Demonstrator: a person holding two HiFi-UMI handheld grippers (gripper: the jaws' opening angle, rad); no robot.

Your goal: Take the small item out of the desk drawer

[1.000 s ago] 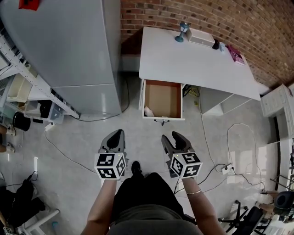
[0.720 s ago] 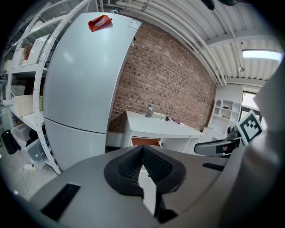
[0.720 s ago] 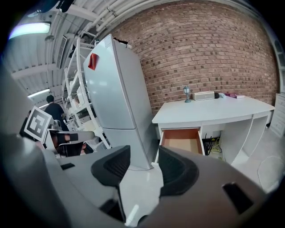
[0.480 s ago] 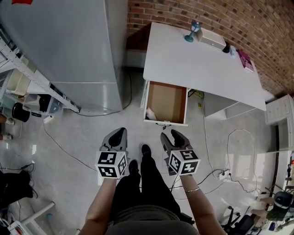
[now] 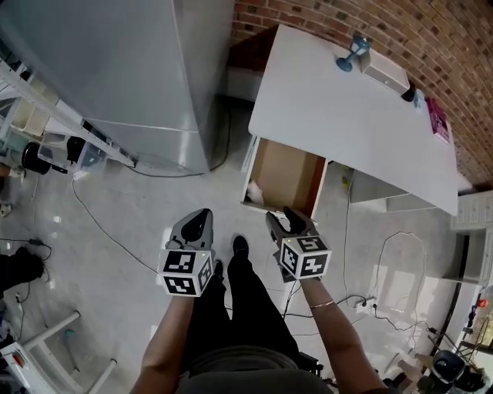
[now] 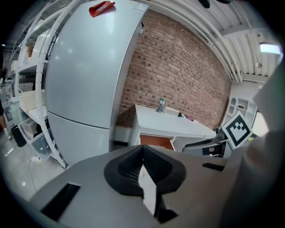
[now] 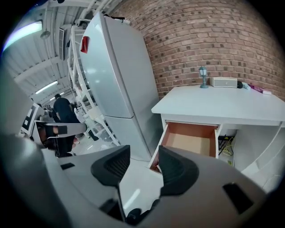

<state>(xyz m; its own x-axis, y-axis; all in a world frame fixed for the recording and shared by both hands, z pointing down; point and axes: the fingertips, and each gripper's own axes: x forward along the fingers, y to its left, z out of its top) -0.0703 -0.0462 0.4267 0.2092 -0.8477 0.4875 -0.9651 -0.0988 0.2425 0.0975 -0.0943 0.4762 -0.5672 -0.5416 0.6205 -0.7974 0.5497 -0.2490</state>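
Right gripper (image 5: 289, 219) gapes empty; left gripper (image 5: 199, 219) is clenched on nothing. The small white item (image 5: 255, 191) lies in the open drawer's (image 5: 286, 171) front corner. Both grippers are nearer the drawer than before.

The surface (image 5: 347, 115) is smooth, matt white; its drawer (image 5: 286, 171) shows bare brown board inside. The wall (image 5: 323, 19) is rough red brick, the fridge (image 5: 115, 69) smooth grey with a soft sheen, the floor (image 5: 54, 231) glossy. The right tongs (image 7: 143, 156) are matt grey plastic with ribbed black pads (image 7: 176, 171).
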